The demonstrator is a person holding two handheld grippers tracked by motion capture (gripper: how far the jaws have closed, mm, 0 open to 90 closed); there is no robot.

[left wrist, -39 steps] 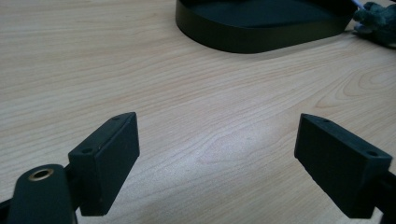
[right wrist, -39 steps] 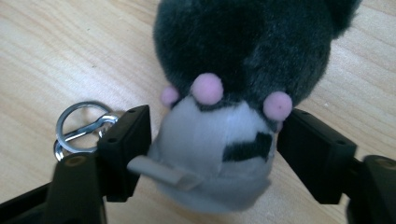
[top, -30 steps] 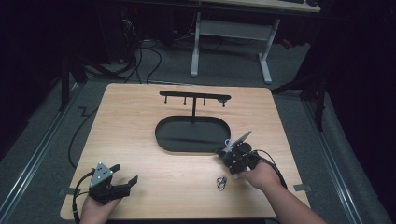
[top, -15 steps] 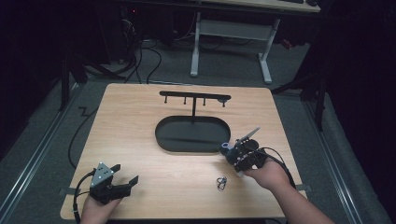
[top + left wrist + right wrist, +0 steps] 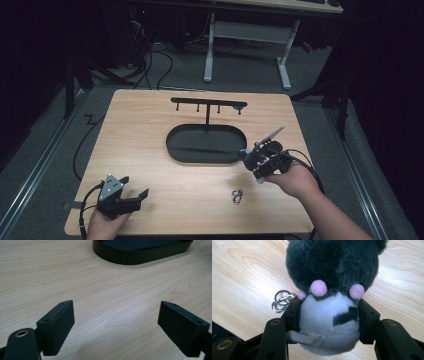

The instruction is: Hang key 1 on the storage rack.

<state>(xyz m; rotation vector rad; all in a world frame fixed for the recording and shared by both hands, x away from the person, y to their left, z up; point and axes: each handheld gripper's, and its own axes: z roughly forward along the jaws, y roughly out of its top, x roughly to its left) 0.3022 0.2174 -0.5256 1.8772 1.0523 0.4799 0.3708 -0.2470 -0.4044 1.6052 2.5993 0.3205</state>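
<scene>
My right gripper (image 5: 329, 312) is shut on a plush toy (image 5: 332, 265) with a black head, a white belly and pink pom-poms; its jaws have just been closing, and the pads press the white belly from both sides. In the high view the right gripper (image 5: 262, 160) hangs above the table by the right end of the black oval base (image 5: 205, 145). A small metal keyring clip (image 5: 237, 196) lies on the wood in front of it, also to the left of the jaws (image 5: 282, 301). My left gripper (image 5: 125, 197) rests at the front left, open and with nothing in it (image 5: 116, 325).
From the oval base rises a thin post with a black hook bar (image 5: 208, 103) across its top. The base's near wall (image 5: 140, 257) lies ahead of the left gripper. Beyond the wooden table (image 5: 150, 125) are a dark floor, cables and a desk frame.
The right gripper has lifted off the table with the plush toy and drifted slightly right and away. The keyring clip and the left gripper have stayed where they were.
</scene>
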